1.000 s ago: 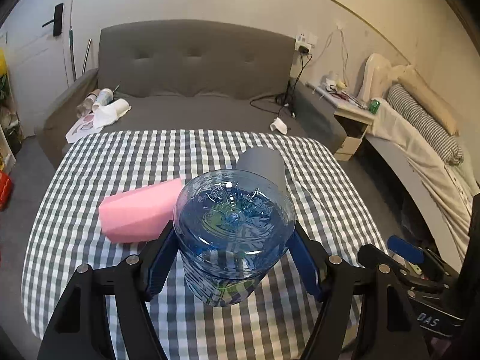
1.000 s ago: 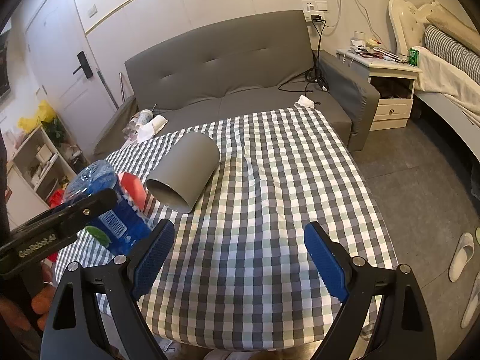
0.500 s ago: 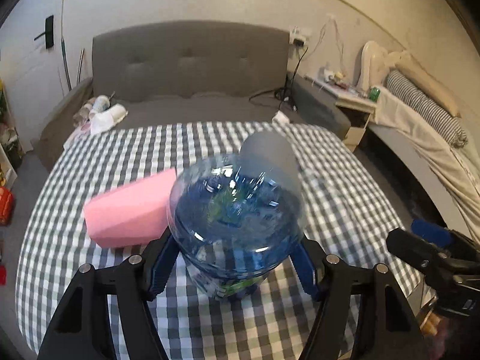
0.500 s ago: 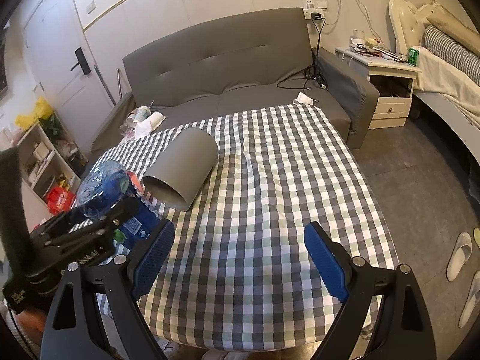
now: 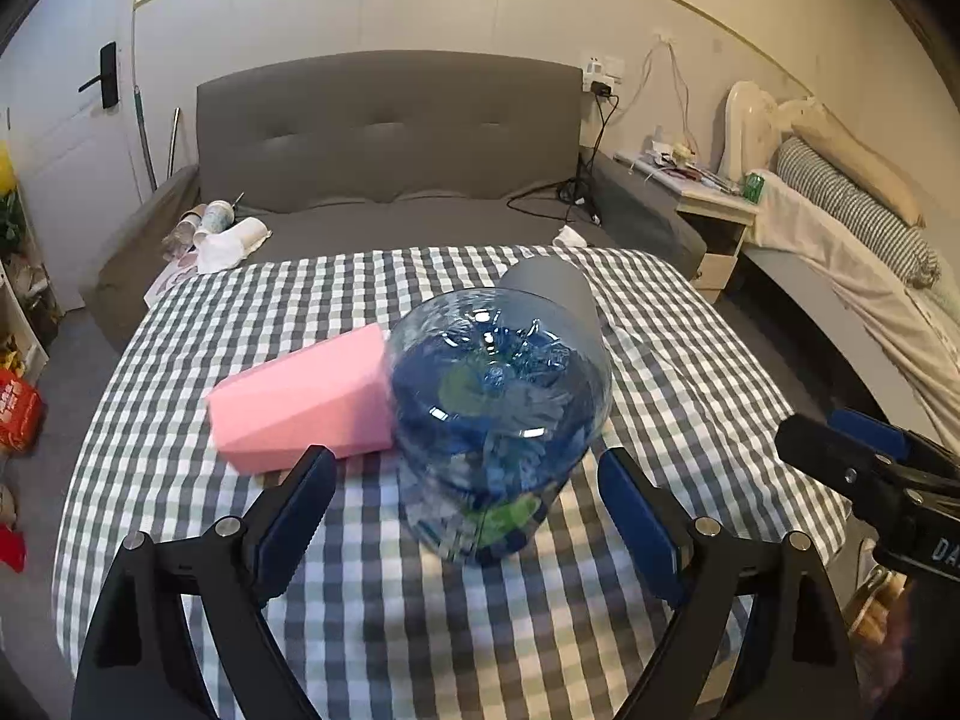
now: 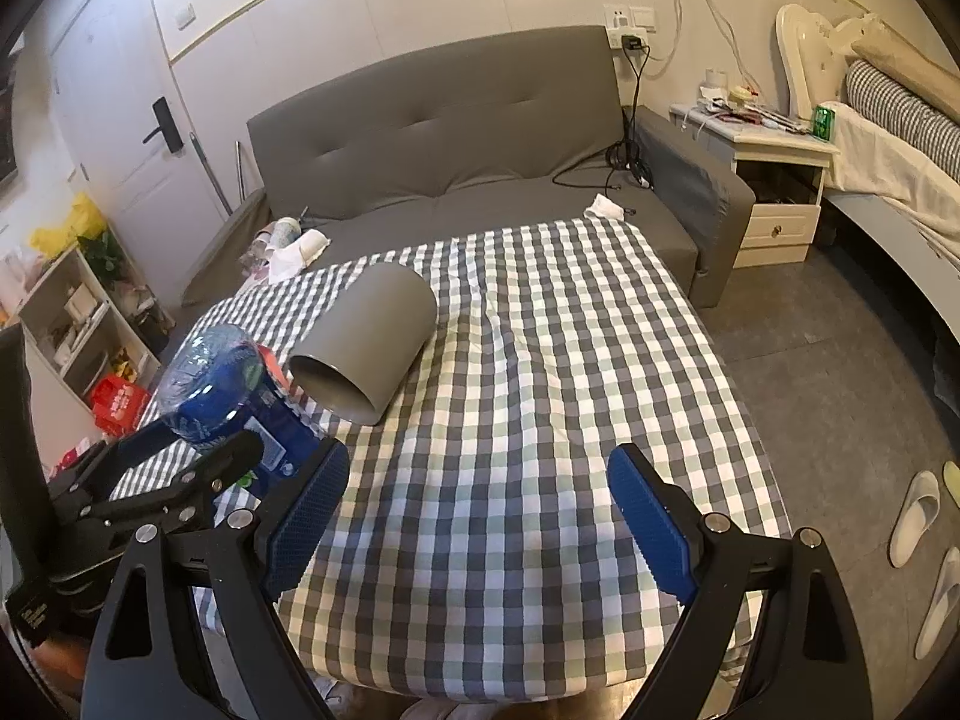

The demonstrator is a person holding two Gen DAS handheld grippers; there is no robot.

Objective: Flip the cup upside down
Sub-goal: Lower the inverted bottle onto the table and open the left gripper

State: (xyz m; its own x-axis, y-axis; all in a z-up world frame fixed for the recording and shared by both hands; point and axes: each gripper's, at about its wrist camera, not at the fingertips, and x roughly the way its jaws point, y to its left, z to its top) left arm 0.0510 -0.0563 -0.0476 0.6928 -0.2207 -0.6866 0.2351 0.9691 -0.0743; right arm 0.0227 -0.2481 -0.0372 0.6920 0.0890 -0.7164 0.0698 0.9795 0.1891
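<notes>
A clear blue plastic bottle (image 5: 498, 414) stands bottom-up on the checked tablecloth (image 5: 690, 360). It also shows in the right wrist view (image 6: 222, 384). My left gripper (image 5: 468, 510) is open, its jaws apart on either side of the bottle's lower part and not touching it. A grey cup (image 6: 366, 348) lies on its side behind the bottle, open mouth toward me; its top shows in the left wrist view (image 5: 552, 288). My right gripper (image 6: 480, 516) is open and empty over the table's front right.
A pink foam block (image 5: 300, 402) lies left of the bottle, touching it. A grey sofa (image 6: 456, 138) stands behind the table. A nightstand (image 6: 774, 180) and bed are at the right. Shelves (image 6: 78, 324) stand at the left. Slippers (image 6: 912, 516) lie on the floor.
My left gripper has opened and let go of the bottle, which now stands on the table, and has drawn back a little. The right gripper has barely moved.
</notes>
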